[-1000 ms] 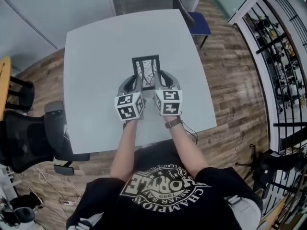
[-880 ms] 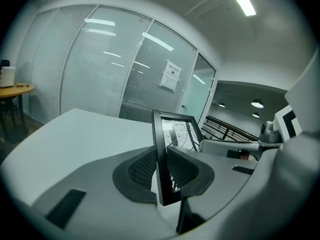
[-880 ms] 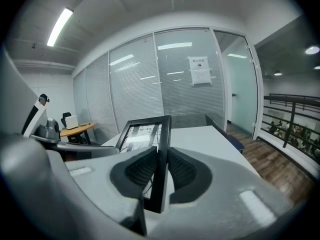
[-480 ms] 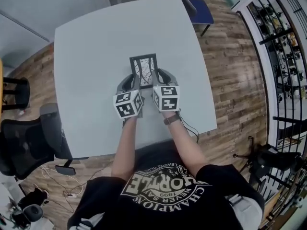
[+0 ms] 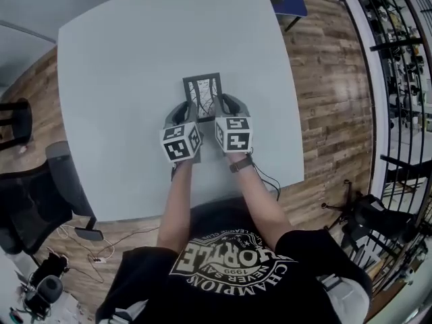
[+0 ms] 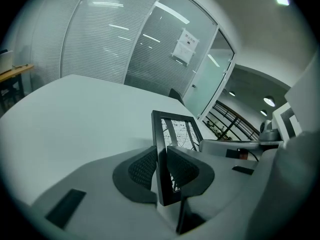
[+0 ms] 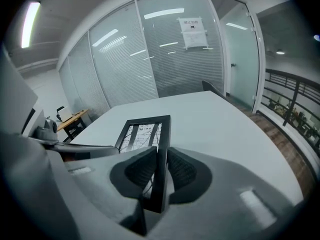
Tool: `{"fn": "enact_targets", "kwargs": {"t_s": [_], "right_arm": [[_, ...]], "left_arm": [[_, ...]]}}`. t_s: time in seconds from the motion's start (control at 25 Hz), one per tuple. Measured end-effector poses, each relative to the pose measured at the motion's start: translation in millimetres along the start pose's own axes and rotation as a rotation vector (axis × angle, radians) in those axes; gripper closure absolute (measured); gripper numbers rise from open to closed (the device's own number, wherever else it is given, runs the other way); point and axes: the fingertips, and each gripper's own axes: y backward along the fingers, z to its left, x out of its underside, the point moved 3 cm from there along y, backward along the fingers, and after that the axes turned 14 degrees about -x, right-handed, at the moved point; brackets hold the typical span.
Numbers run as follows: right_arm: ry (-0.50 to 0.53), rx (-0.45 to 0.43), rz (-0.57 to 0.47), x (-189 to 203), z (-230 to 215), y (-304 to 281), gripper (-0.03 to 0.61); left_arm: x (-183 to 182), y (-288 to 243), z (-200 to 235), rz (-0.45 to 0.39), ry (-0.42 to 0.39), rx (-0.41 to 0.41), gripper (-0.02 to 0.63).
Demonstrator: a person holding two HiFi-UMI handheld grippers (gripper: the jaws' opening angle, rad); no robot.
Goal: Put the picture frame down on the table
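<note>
Both claws are clamped down: the left claw (image 6: 162, 169) pinches the frame's left edge, the right claw (image 7: 161, 172) its right edge, pads pressed on the black moulding. The frame (image 5: 202, 92) sits between them, over the middle of the pale tabletop (image 5: 128, 59). Touching it or not, can't tell.

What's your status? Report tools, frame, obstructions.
Left tool shut on picture frame, right tool shut on its other edge. Frame over table, touchdown unclear. No obstruction seen.
</note>
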Motion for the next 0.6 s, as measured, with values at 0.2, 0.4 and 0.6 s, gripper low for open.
{"fn": "enact_targets", "kwargs": {"t_s": [0.2,0.4,0.6], "right_arm": [[-0.027,0.002,0.053,16,-18,-20,0.511],[-0.052,0.002,0.102,34,-32,-38,0.511],[-0.074,-0.003,0.136,50,-38,-49,0.511]], "left_arm": [[15,-28,1,0.061,0.01,-0.011,0.546],[31,-49,3,0.114,0.021,-0.028,0.546],[44,-60,7,0.147,0.018,-0.041,0.546]]}}
